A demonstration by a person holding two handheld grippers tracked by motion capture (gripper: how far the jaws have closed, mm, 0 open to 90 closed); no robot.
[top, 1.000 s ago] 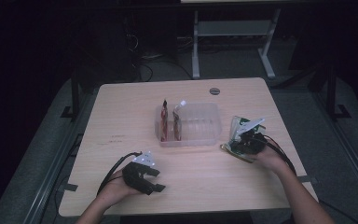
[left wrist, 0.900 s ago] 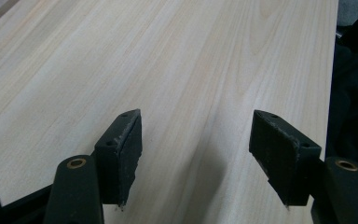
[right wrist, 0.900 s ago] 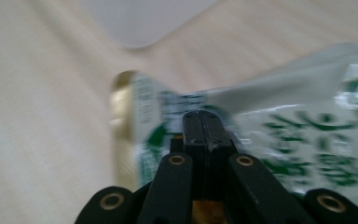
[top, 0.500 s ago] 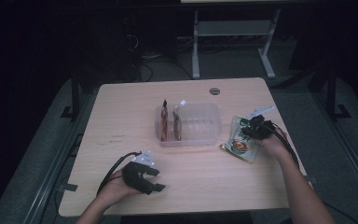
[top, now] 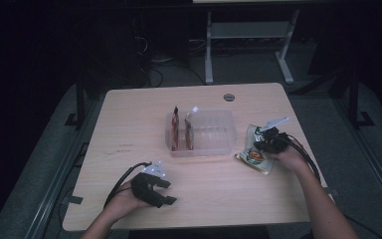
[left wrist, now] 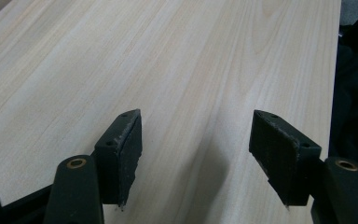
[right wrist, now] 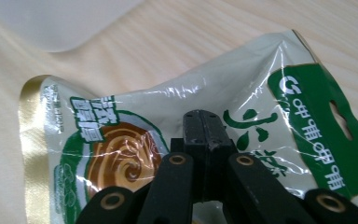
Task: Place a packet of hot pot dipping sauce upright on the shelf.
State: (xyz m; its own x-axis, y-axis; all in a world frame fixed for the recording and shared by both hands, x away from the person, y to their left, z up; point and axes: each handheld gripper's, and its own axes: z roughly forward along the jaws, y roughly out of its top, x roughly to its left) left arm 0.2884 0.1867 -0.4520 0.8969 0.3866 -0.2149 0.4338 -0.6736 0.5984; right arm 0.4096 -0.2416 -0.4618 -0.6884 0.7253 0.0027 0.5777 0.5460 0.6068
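Now our right tongs [right wrist: 204, 126] pinch the green snack bag [right wrist: 177, 140] on the desk [top: 129, 129]. Our left tongs [left wrist: 200, 158] are open, holding nothing.

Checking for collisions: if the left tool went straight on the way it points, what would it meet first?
Probably nothing: the left tool stands open over bare table, and the way ahead looks free up to the table's edge.

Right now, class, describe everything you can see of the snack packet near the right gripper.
The snack packet is a glossy, crinkled foil pouch, pale with green panels, white lettering, a brown swirl picture and a gold edge. A hang slot is cut in its green end. It lies on the wooden table, right of the clear plastic tray. The right gripper is shut on it.
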